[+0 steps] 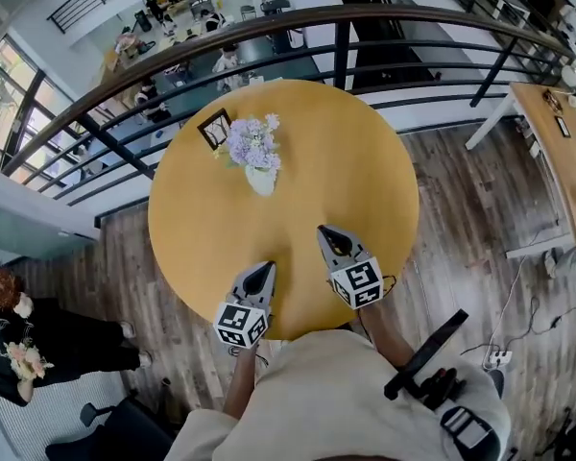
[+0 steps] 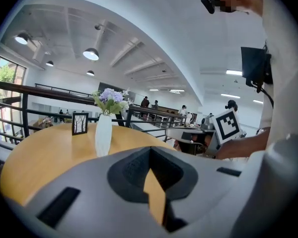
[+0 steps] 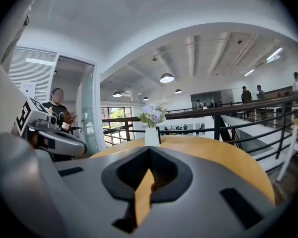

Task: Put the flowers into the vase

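Yellow round desk (image 1: 355,161) fills the middle of the head view, with a dark railing (image 1: 384,17) curving behind it across the top of the frame. White vase (image 1: 261,180) stands upright on the desk's upper-left part, with lilac and white flowers (image 1: 252,142) already in it. Small black picture frame (image 1: 215,128) stands just beside the vase, to its upper left, near the desk edge.

Left gripper (image 1: 266,268) sits at lower centre of the head view, over the near edge of the desk, its tip pointing up-frame toward the vase. Right gripper (image 1: 324,230) is just to the right of it and a bit higher in the frame, also over the desk. Both are well apart from the vase.

Left gripper view: jaws together at the tips, nothing between them. Vase and flowers sit left of centre beyond them, the picture frame further left, the right gripper at the right. Right gripper view: jaws closed too, empty — vase with flowers stands straight ahead at centre, left gripper at the left edge of the frame.

Person in black (image 1: 19,344) stands on the floor at lower left of the head view, holding a small pale bunch — too small to tell what. Wood floor (image 1: 461,219) lies right of the desk, and a second desk (image 1: 557,152) is at the right edge.
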Motion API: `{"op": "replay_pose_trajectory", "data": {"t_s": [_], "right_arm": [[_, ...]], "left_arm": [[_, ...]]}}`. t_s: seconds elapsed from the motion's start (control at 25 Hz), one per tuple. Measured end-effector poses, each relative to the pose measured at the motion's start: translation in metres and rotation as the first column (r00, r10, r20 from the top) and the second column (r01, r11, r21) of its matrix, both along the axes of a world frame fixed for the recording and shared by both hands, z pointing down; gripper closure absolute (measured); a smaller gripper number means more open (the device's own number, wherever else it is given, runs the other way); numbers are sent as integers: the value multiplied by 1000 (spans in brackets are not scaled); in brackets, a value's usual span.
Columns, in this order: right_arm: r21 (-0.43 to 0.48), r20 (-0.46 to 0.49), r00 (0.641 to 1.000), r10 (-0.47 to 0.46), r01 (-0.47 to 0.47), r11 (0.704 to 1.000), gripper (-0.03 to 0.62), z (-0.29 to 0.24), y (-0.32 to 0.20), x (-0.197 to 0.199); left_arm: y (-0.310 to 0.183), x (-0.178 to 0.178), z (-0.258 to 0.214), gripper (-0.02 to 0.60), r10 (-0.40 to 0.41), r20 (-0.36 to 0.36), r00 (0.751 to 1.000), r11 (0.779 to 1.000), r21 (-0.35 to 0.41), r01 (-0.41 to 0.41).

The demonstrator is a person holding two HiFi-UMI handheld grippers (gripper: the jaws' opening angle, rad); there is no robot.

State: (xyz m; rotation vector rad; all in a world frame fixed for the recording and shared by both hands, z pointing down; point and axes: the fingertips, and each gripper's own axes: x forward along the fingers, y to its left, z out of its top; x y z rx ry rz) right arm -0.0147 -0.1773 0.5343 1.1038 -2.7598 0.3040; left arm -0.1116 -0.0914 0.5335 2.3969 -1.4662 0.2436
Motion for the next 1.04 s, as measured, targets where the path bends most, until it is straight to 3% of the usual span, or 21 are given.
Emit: {"op": "replay_pose_trajectory", "data": {"t_s": [0.2,0.72,1.04], "right_arm": [[-9,-29,998,54,-54,998,586,5,57,14],[36,-63,993,95,-93,995,586,-6,215,-14],[49,-70,991,111,-107,993,586,-25,196,9]], "left_arm": [[43,8,-7,575,59,-1,998,997,48,-59],[179,-15,-19,575,116,-39,992,987,113,-111],[159,7,-31,575,130,-52,990,986,117,-123]]}}
